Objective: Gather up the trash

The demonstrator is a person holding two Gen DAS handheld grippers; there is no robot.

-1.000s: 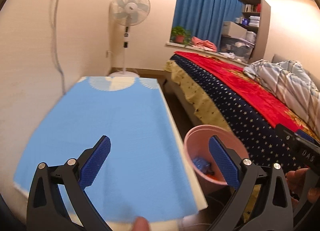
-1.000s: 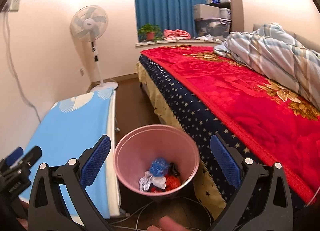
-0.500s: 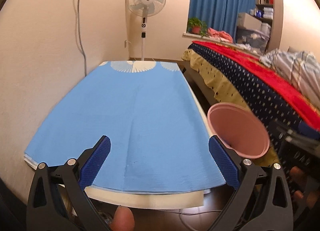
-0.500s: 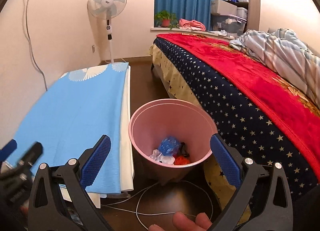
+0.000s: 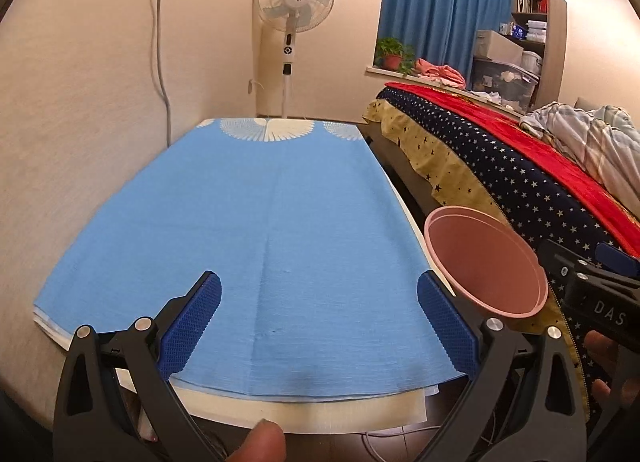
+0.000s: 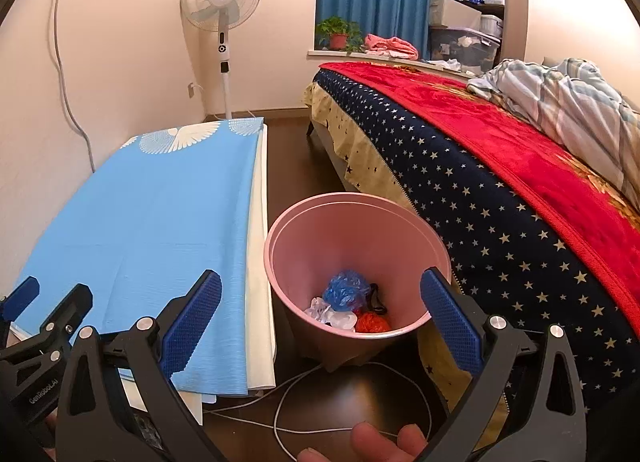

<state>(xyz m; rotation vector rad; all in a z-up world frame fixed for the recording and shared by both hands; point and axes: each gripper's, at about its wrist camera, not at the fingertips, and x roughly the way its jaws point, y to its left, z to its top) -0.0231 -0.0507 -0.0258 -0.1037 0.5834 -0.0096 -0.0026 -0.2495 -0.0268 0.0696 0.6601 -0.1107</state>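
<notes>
Both tongs released, nothing gripped: left tongs [image 5: 319, 320] sit low centre of the left wrist view, over the near end of the flat blue cloth-covered counter [image 5: 256, 222]; right tongs [image 6: 320, 320] sit low centre of the right wrist view, aimed at the round pink plastic trash bin [image 6: 356, 262].

Bin is on the dark floor, bottom centre of the right view, between the counter's white edge and the star-patterned navy bedspread [image 6: 480, 214]. Inside it, at the bottom: crumpled blue plastic wad [image 6: 346, 294], clear/white wrapper [image 6: 332, 316], red-orange ball [image 6: 372, 323], a small black item I can't identify.

Judgement: no loose trash shows on the counter in either view, so collection looks done or close to it. To do this step well:
- sweep the left view across the whole counter top before calling it finished
- keep both tongs spread until something is actually lined up between the pads
- any drop should be released above the middle of the bin mouth, not over the rim
- avoid the thin white cable [image 6: 304, 406] looped on the floor by the bin base

Hidden/unclear:
- left view only shows the bin's rim and inner wall at lower right; contents not visible there
- floor under the counter and bed is out of sight
- bottom frame edge cuts off the holder's fingertips and the tong bodies
- counter's far end is fisheye-compressed; small scraps there could be missed
</notes>
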